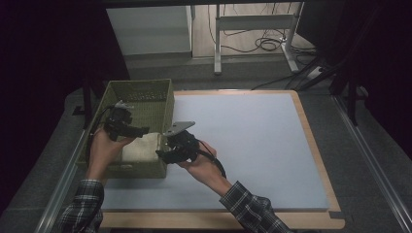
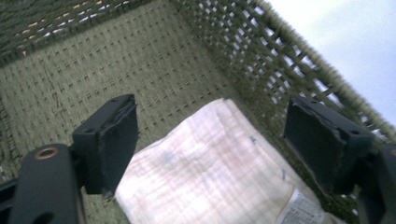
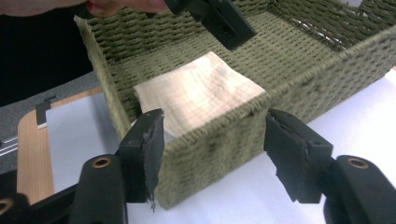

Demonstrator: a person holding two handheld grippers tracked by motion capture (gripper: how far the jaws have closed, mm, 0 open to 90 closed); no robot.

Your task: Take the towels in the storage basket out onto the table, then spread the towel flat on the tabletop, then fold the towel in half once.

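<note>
A folded cloth (image 1: 141,148) lies on the floor of a green woven basket (image 1: 141,90), in the basket's near right corner, against the near wall and right wall.

The left gripper (image 1: 127,127) hangs over the basket interior, above and just left of the cloth. In the left gripper view its fingers (image 2: 112,144) stand wide apart with nothing between them; the cloth (image 2: 210,172) lies below the gap, clear of both pads, and the basket (image 2: 116,60) floor and wall show behind.

The right gripper (image 1: 167,154) is at the basket's near right corner, outside it. In the right gripper view its fingers (image 3: 147,149) are also spread apart, set on either side of a stretch of the basket (image 3: 224,140) wall but not closed on it; whether the pads touch the weave cannot be told. The cloth (image 3: 196,93) lies just beyond that wall, inside. The other gripper's finger (image 3: 224,21) shows above the far edge of the cloth.

The cloth is pale cream to off-white, a crinkled gauze-like fabric, folded into a flat rectangular pad with layered edges visible along one side. A small white tag (image 2: 299,210) with dark print sits at one corner; the print is too small to read.

The basket stands at the left edge of a white-topped worktop (image 1: 252,141) with a wood-coloured border.
</note>
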